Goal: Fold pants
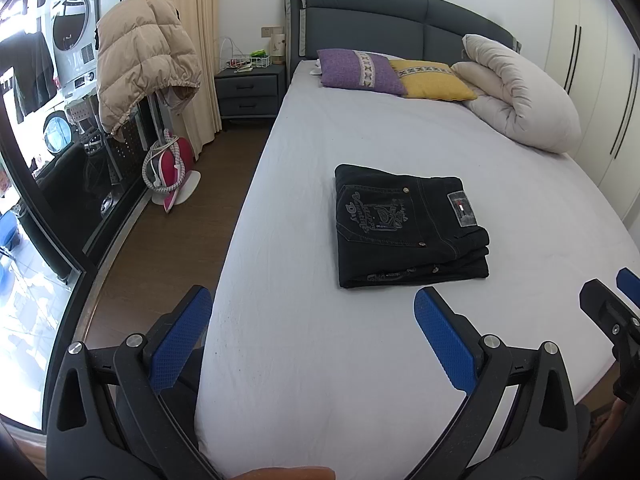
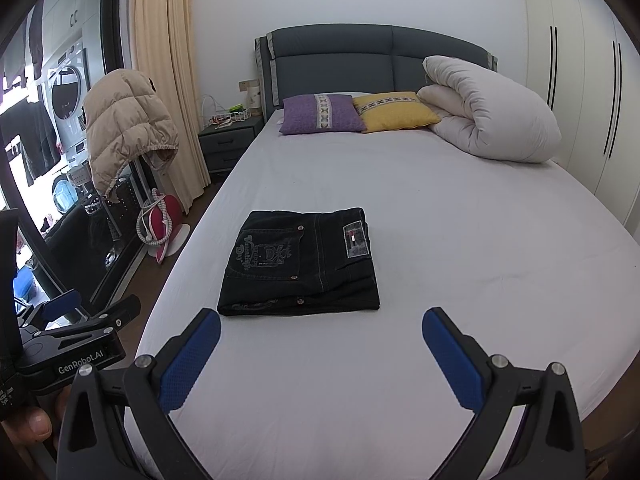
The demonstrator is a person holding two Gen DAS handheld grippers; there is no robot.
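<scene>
Grippers, left gripper [image 1: 314, 304] and right gripper [image 2: 322, 326], gape empty before folded pants [image 2: 304, 264].

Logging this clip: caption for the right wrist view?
Open right claw hovers before folded black pants on the bed.

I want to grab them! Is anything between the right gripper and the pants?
Nothing: only bare bed sheet lies between the open right gripper and the folded pants, seen in the right wrist view.

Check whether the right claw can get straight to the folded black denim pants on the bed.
Probably yes. The right claw is open, and only bare white sheet lies between it and the folded black denim pants; the left claw sits off to the side.
</scene>
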